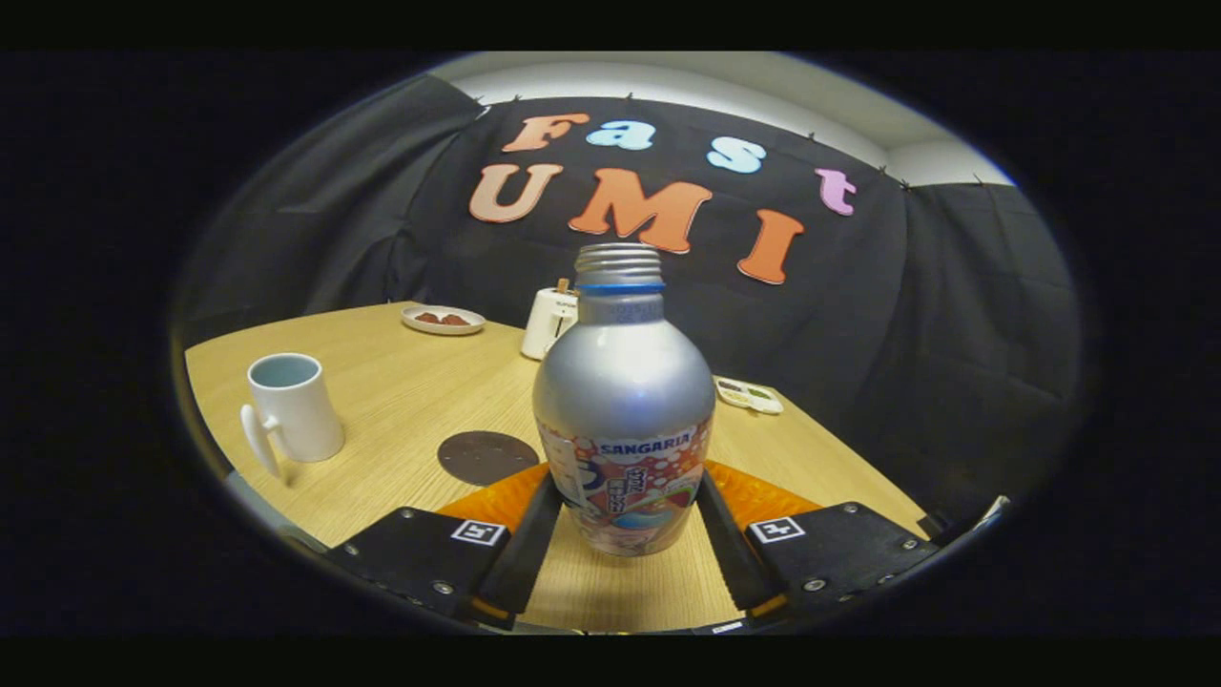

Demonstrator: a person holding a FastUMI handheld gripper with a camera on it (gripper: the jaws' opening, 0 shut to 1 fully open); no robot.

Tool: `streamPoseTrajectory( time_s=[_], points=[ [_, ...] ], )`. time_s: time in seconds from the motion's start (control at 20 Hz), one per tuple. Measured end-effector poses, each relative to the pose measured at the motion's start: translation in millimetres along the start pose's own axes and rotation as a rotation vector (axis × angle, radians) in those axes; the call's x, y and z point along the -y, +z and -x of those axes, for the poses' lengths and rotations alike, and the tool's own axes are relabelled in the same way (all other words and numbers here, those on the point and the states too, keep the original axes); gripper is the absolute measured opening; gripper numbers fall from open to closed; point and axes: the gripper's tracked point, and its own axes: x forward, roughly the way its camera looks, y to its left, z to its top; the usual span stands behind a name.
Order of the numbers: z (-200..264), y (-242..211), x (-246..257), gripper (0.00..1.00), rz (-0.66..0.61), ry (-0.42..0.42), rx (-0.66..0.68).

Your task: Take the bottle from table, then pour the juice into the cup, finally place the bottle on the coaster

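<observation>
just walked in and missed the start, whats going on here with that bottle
A hand-held gripper has its two fingers on either side of a silver bottle, pressed against its lower label. The bottle is upright with its cap off, and the tabletop shows under it. A white cup stands off to the left on the wooden table, with a dark round coaster between cup and bottle. No pouring yet.

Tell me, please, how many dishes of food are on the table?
2. One plate lies at the far side, beyond the cup; one tray lies behind the bottle, which the tool grips. The bottle may hide more.
</observation>
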Motion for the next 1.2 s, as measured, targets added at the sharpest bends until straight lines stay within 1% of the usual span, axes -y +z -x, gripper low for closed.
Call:
streamPoseTrajectory(
  time_s=[0.2,0.5,0.7,0.8,0.95,1.2],
  points=[
    [7.7,13.7,-12.8,0.78,0.085,-0.009,0.015],
    [14.7,26.6,-36.4,0.78,0.172,-0.007,0.028],
    [15.9,36.1,-54.2,0.78,0.259,-0.009,0.030],
    [19.8,43.7,-64.2,0.78,0.325,-0.012,0.051],
    [18.8,54.3,-78.5,0.78,0.462,-0.025,0.082],
    [11.5,54.7,-101.4,0.77,0.635,-0.020,0.093]
  ],
)
